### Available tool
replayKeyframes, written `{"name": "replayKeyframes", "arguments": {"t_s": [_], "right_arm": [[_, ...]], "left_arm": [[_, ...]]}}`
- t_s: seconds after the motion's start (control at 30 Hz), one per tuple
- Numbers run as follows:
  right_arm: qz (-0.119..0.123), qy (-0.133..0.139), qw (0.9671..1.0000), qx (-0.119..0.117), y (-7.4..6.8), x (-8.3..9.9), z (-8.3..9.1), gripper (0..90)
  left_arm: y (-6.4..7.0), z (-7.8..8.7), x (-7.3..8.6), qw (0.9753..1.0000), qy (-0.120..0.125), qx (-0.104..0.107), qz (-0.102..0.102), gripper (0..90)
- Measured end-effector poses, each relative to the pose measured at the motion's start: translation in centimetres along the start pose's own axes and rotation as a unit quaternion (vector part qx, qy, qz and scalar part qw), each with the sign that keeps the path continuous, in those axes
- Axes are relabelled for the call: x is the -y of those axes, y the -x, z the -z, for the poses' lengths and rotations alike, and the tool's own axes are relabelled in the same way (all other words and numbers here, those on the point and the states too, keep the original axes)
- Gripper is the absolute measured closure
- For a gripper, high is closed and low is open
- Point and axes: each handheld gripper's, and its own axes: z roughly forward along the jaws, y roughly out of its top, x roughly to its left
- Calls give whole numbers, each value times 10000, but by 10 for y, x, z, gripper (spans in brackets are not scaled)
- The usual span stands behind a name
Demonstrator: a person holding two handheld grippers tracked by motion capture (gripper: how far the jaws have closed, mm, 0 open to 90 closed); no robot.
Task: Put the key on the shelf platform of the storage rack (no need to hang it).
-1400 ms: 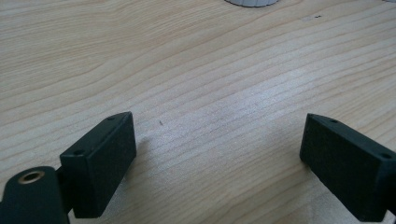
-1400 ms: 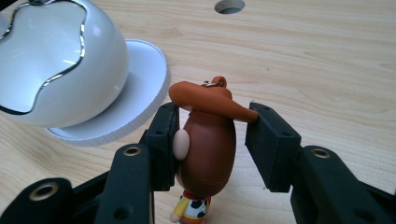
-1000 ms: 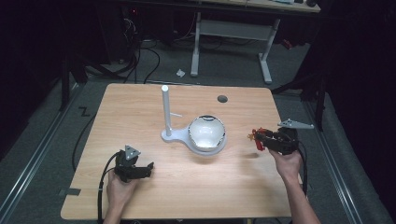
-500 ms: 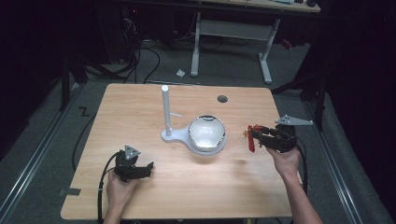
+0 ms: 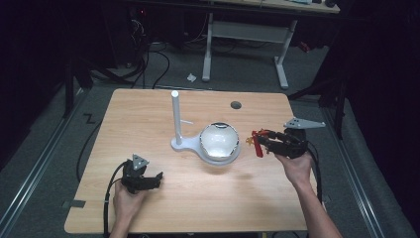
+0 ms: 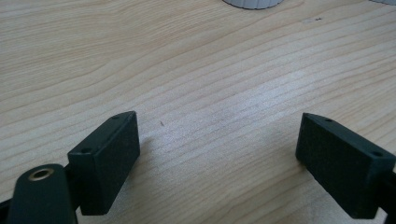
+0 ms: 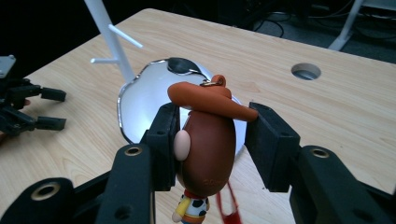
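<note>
**Cowboy figure held beside the mirror**

The right hand-held gripper (image 5: 261, 142) is clenched on a small cowboy figure (image 7: 205, 140), its 2 black jaws pressing the brown head from either side. In the right gripper view the figure's orange-brown hat (image 7: 205, 98) sits above the jaws, with a small metal ring at its top, and a red strand hangs below the body. In the high view the figure (image 5: 257, 141) is above the table (image 5: 148, 114), at the right side, just beside the round mirror (image 5: 219, 140) and apart from it.

The mirror rests on a white stand (image 5: 176, 121), whose upright post carries short side pegs; both stand near the middle of the table. A round hole (image 5: 236, 105) lies in the tabletop behind them.

The left hand-held gripper (image 5: 153, 179) is released: in the left gripper view its 2 jaws stand wide apart over bare wood, with nothing between them. It is low at the near left of the table, well apart from the mirror.
</note>
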Motion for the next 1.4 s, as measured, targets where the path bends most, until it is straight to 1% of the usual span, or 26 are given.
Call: {"name": "replayKeyframes", "arguments": {"t_s": [0.13,0.17,0.3,0.63,0.83,1.23,1.4], "right_arm": [[73,37,9999,-98,-5,-6,-2,565],[58,37,9999,-130,-7,-8,-2,565],[142,28,9997,-189,-11,-15,-5,565],[285,-4,9990,-356,-22,-28,-20,566],[336,-12,9985,-438,-25,-37,-29,566],[389,-96,9977,-554,-31,-43,-47,566],[370,-92,9975,-593,-32,-44,-54,566]], "left_arm": [[0,0,0,10000,6,0,4,138],[0,0,0,10000,6,-1,4,138],[0,0,0,10000,13,4,-2,142],[0,0,0,10000,14,7,-3,143],[0,0,0,10000,13,8,-4,143],[0,0,0,10000,14,9,-1,144],[0,0,0,10000,14,10,0,144]]}}
